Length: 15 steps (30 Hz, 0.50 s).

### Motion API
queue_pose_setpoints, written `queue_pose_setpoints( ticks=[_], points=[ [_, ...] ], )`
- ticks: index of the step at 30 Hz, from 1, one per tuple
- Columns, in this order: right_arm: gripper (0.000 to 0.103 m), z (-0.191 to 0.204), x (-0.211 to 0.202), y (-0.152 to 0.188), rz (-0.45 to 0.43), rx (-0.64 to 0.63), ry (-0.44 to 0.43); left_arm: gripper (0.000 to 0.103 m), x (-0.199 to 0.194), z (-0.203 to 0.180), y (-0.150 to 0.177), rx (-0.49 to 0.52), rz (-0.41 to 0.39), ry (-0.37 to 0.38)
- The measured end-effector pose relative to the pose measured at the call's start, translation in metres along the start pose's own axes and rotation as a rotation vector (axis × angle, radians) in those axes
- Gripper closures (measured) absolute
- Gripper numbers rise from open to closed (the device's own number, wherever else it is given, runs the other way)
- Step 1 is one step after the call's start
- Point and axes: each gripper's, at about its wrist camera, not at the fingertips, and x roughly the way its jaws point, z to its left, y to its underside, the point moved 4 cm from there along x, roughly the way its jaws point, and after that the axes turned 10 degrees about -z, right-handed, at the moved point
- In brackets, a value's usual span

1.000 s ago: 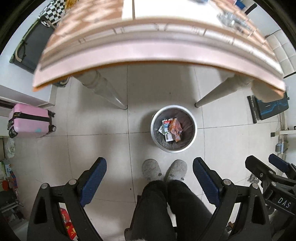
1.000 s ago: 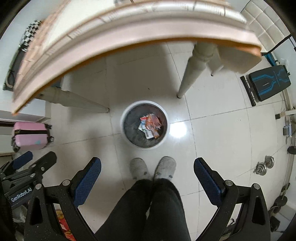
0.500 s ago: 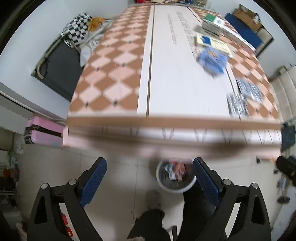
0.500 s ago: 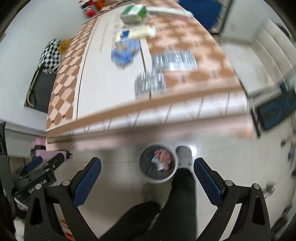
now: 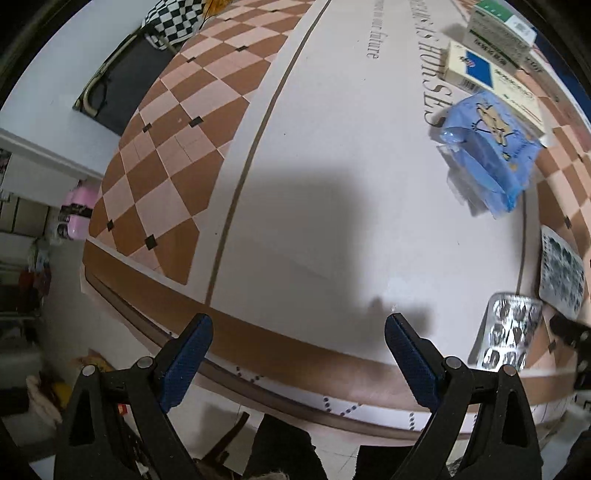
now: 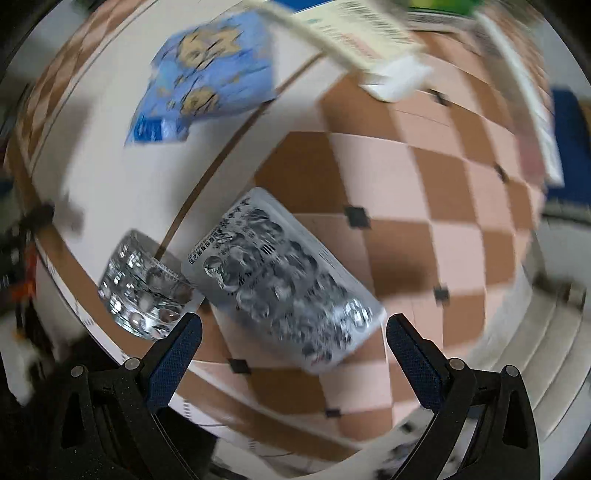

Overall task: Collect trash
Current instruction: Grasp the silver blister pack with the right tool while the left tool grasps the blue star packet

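Tabletop: blister pack before right gripper.

My left view is sharp and evenly lit, with a big soft-edged shadow across the tablecloth from centre toward 6 o'clock, so light comes from behind me. My right view is smeared by motion: the blue packet at 11 o'clock and the boxes at 1 o'clock streak. The blister packs glint. Both views bow strongly at black rims.
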Motion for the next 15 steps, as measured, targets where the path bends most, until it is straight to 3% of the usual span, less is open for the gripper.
queue_pose_setpoints(
  ticks=[4, 6, 10, 15],
  points=[
    [0.007, 0.0, 0.012, -0.002, 0.011, -0.089, -0.009, 0.008, 0.007, 0.002, 0.0, -0.019, 0.035, -0.026],
    [0.016, -0.003, 0.01, -0.002, -0.009, -0.082, -0.016, 0.008, 0.008, 0.002, -0.001, -0.018, 0.041, -0.037],
    [0.032, -0.023, -0.003, 0.0, -0.068, 0.029, -0.036, 0.008, 0.006, -0.002, -0.005, -0.003, 0.038, -0.059],
    [0.061, -0.058, -0.03, 0.004, -0.169, 0.246, -0.155, 0.008, -0.004, -0.014, -0.023, 0.009, 0.015, -0.046]
  ],
)
